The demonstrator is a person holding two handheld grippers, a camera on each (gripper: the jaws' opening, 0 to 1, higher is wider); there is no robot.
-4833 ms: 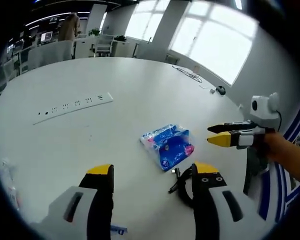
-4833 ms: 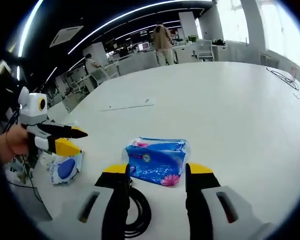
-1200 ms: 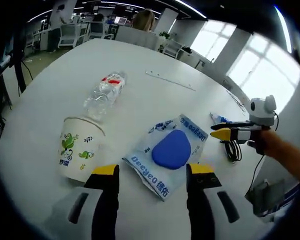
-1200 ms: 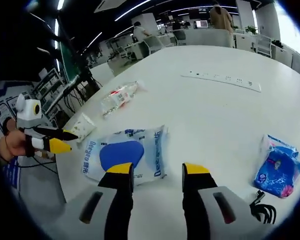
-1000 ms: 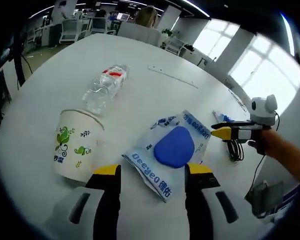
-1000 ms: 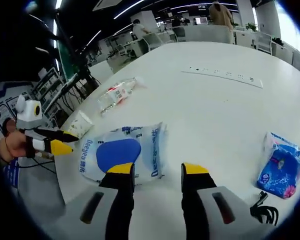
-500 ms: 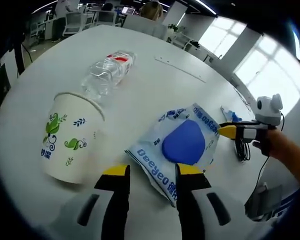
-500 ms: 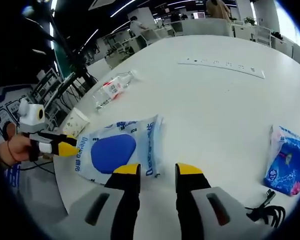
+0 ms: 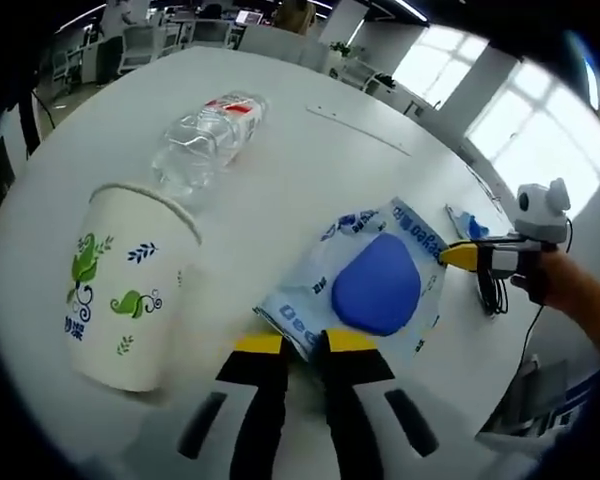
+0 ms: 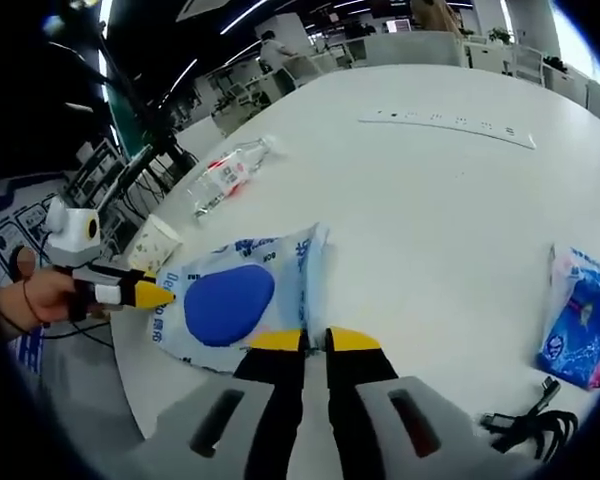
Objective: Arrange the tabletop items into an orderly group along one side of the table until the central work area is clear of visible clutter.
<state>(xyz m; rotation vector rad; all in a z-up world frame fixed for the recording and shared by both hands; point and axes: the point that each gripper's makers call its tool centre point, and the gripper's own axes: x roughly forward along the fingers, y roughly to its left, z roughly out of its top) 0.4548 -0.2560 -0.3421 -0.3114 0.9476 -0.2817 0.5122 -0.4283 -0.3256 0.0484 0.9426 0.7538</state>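
We've got the left gripper (image 9: 293, 343) pinched on one edge of the blue-and-white plastic pouch (image 9: 365, 285), right gripper (image 10: 315, 339) clamped on the opposite edge, pouch flat on the white table (image 9: 280, 170), paper cup (image 9: 120, 285) just beside it, water bottle (image 9: 205, 135) lying beyond

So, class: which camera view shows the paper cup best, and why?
The left gripper view: the paper cup stands close and large, its green leaf print clear. In the right gripper view the cup is small and distant, partly behind the left gripper.
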